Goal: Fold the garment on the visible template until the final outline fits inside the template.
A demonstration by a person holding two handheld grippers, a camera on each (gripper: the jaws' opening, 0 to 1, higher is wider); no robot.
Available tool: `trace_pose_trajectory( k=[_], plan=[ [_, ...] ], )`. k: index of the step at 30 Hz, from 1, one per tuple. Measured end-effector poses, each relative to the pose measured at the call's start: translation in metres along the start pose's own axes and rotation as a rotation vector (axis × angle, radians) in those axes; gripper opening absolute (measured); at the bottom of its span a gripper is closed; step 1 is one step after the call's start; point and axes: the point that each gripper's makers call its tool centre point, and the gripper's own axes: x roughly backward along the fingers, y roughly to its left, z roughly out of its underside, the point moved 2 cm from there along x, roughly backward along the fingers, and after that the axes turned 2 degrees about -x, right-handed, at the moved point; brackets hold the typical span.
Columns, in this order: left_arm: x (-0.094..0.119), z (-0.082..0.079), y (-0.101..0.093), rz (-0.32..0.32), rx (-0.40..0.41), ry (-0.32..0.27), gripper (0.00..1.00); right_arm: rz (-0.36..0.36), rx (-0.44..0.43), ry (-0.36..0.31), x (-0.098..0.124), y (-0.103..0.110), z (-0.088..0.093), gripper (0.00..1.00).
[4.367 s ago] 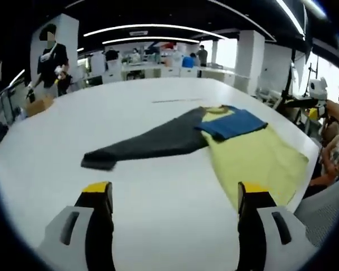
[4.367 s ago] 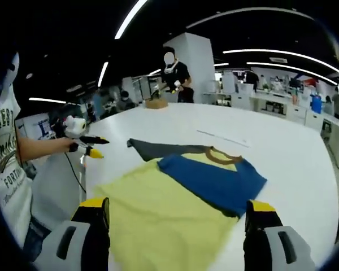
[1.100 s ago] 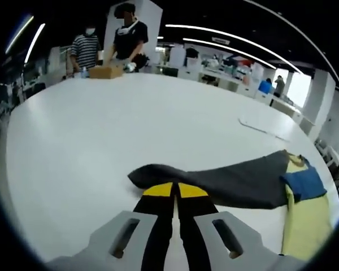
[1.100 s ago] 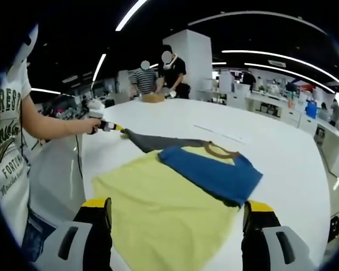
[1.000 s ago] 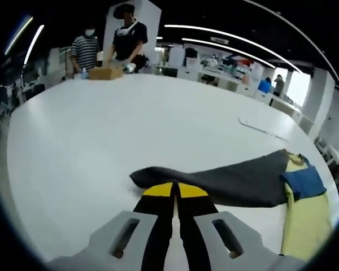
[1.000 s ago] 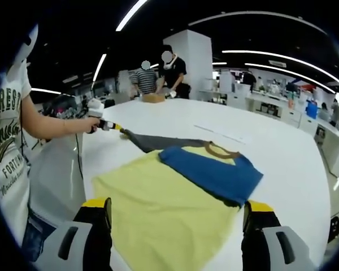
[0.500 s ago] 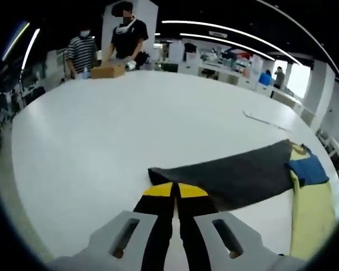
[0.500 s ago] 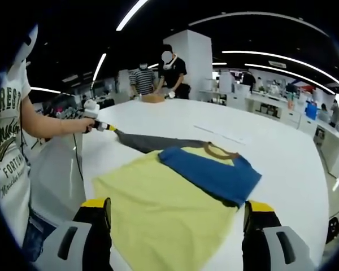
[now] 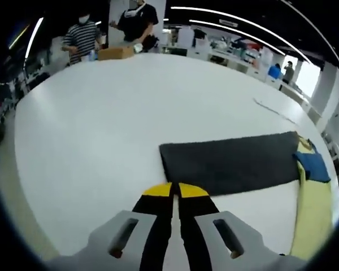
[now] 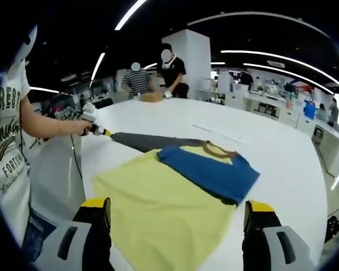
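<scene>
A long-sleeved shirt lies on the white table (image 9: 90, 130). It has a yellow body (image 10: 158, 197), a brown collar (image 10: 217, 150), a blue sleeve (image 10: 209, 171) folded across the chest and a dark grey sleeve (image 9: 231, 164) stretched out flat. My left gripper (image 9: 174, 191) is shut on the grey sleeve's cuff edge. In the right gripper view the left gripper (image 10: 100, 131) pinches the far end of the grey sleeve (image 10: 152, 141). My right gripper (image 10: 175, 208) stands open above the shirt's yellow hem, with nothing between its fingers.
A thin pale strip (image 10: 220, 134) lies on the table beyond the collar. A cardboard box (image 9: 116, 52) sits at the far edge, with two people standing by it. A person's arm (image 10: 48, 127) and torso are at the left, by the table's edge.
The left gripper has pulled the grey sleeve outward, so it now lies straight and flat instead of bunched. The right gripper has stayed open in place.
</scene>
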Motion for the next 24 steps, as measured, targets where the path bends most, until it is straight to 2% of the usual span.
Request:
trace_pose_trajectory(
  k=[3,9,20,21,22,24],
  plan=[
    [-0.001,0.003,-0.001,0.007,0.026,-0.001,0.14,0.0,0.0,0.005,0.0,0.001,0.001,0.97],
    [-0.003,0.005,-0.003,-0.002,-0.008,-0.017,0.19,0.003,-0.002,0.011,0.0,0.001,0.004,0.97],
    [-0.009,0.012,-0.007,-0.012,0.02,-0.02,0.16,0.001,-0.007,0.009,0.001,0.001,0.005,0.98],
    [-0.01,0.01,-0.006,-0.024,0.014,-0.035,0.15,0.0,-0.007,0.008,0.001,0.001,0.005,0.99],
    [-0.01,0.013,-0.006,-0.026,0.028,-0.022,0.13,0.001,-0.007,0.007,0.002,0.001,0.005,0.99],
    [-0.01,0.012,-0.005,-0.037,0.037,-0.032,0.11,0.001,-0.009,0.008,0.002,0.001,0.005,0.99]
  ],
)
